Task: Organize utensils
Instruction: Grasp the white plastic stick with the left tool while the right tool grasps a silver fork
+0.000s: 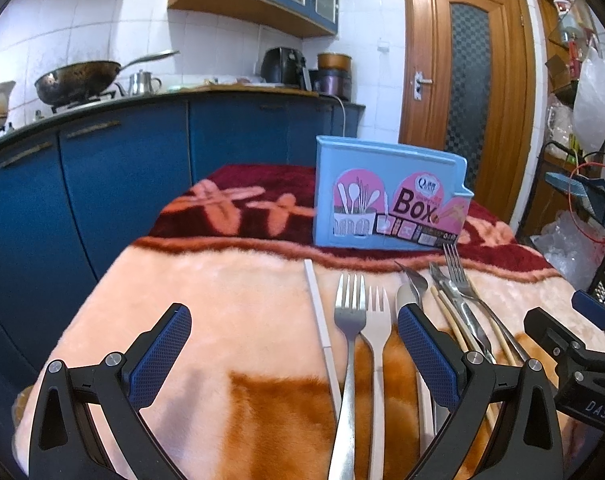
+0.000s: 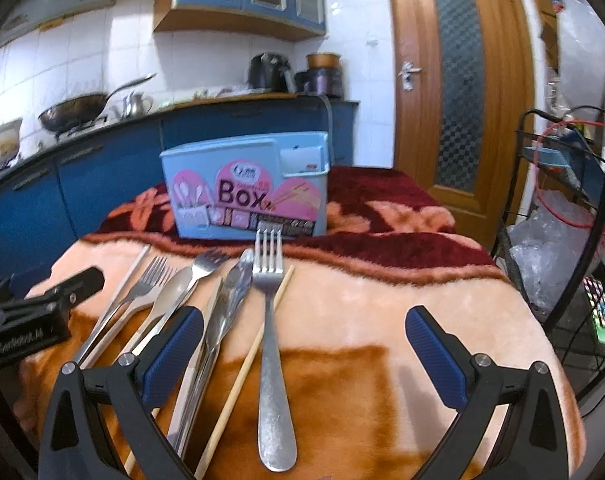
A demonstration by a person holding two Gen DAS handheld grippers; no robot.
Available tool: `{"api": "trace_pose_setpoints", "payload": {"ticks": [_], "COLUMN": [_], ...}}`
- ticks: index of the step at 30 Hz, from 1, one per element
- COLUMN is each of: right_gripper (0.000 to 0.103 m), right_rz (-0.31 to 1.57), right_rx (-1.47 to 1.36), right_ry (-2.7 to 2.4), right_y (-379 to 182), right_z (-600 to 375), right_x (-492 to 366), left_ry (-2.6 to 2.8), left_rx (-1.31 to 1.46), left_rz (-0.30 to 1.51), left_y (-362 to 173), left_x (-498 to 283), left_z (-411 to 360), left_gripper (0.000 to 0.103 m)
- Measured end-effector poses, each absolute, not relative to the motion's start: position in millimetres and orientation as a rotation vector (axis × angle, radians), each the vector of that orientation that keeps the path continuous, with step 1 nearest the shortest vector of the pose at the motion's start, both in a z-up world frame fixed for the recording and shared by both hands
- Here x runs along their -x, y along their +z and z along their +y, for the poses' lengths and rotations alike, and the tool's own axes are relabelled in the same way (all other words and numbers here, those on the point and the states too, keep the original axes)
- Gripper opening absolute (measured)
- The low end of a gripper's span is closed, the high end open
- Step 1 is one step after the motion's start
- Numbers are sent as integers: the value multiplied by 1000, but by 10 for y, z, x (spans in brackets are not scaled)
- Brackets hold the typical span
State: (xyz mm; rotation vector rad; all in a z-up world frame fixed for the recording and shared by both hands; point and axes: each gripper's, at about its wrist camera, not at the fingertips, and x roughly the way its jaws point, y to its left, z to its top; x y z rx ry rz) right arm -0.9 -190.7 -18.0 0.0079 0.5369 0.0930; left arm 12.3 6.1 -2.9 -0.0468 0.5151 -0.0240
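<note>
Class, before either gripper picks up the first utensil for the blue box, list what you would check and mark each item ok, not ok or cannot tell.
1. Left gripper open and empty: ok.
2. Right gripper open and empty: ok.
3. Blue utensil box upright on the blanket: ok.
4. Box compartments free to receive utensils: cannot tell, its top opening is not visible.
5. Metal fork lies apart with nothing on top, between the right gripper's fingers: ok.
6. Utensils beside it, including a knife, separated: not ok, they overlap.
</note>
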Motion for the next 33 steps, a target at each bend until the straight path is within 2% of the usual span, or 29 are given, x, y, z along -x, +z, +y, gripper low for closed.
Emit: {"api": "trace_pose_setpoints", "payload": {"ticks": [7,8,10,11,13,15,17,22,27,29,33], "right_gripper": [102,100,83,80,68,58,50,36,25,22,21], "right_rz": [687,707,776,804,880,931,984,1061,1119,1131,1136], "right_rx": [68,65,52,45,37,37,25,39,36,52,57], "right_ry": [167,176,201,209,229,238,241,257,288,290,294], "right_y": [-35,-26,-6,-11,-30,-54,-81,-101,-154,-172,-170], "right_z": [-1877,-1877,-1895,-1901,-1925,-1936,-1965,-1958,-1894,-1863,-1832], "right_x": [-114,-139,-224,-259,-354,-429,-505,-652,-785,-819,-883], "left_ry": [-51,-69,-120,-133,-151,-150,-154,-235,-255,-264,-254], "left_rx": [-43,-56,-75,-81,-101,-112,-106,-89,-104,-93,-100], "left_rz": [614,640,707,726,775,814,856,956,1024,1043,1068], "left_y": [70,77,91,87,82,75,61,10,-75,-92,-136], "left_x": [-228,-259,-336,-364,-436,-505,-583,-771,-920,-967,-1048], "left_z": [85,91,97,97,91,91,105,85,15,14,-26], "left_gripper": [102,102,102,102,93,74,65,54,31,27,27]}}
